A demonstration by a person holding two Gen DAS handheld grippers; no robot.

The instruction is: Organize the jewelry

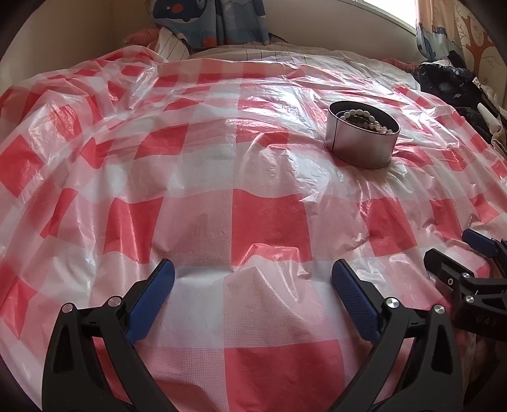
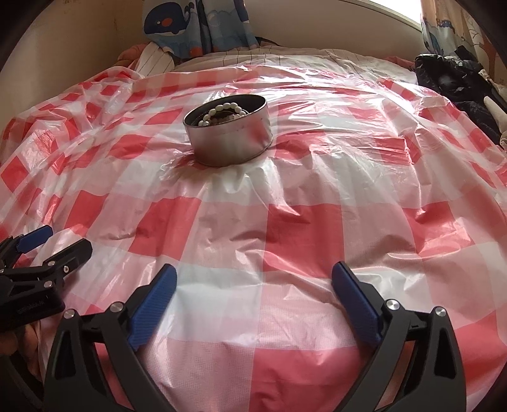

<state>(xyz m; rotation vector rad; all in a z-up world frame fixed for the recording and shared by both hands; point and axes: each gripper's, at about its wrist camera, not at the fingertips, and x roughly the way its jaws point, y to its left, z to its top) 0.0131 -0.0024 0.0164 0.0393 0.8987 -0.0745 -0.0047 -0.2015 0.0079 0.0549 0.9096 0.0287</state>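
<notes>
A round silver tin [image 1: 361, 142] stands on the red-and-white checked plastic sheet [image 1: 221, 190], far right of my left gripper. A white bead bracelet [image 1: 364, 119] lies inside it over something dark. In the right wrist view the tin [image 2: 229, 139] stands ahead and left, with the bracelet [image 2: 221, 112] in it. My left gripper [image 1: 253, 279] is open and empty, low over the sheet. My right gripper [image 2: 253, 279] is open and empty too. Each shows at the edge of the other's view: the right gripper [image 1: 450, 250] and the left gripper [image 2: 60, 241].
The checked sheet [image 2: 285, 222] covers a soft bed and is wrinkled. Striped bedding [image 1: 177, 47] and a whale-print curtain [image 1: 206, 22] lie at the back. A pile of dark clothes [image 2: 456, 79] sits at the far right, near a bright window.
</notes>
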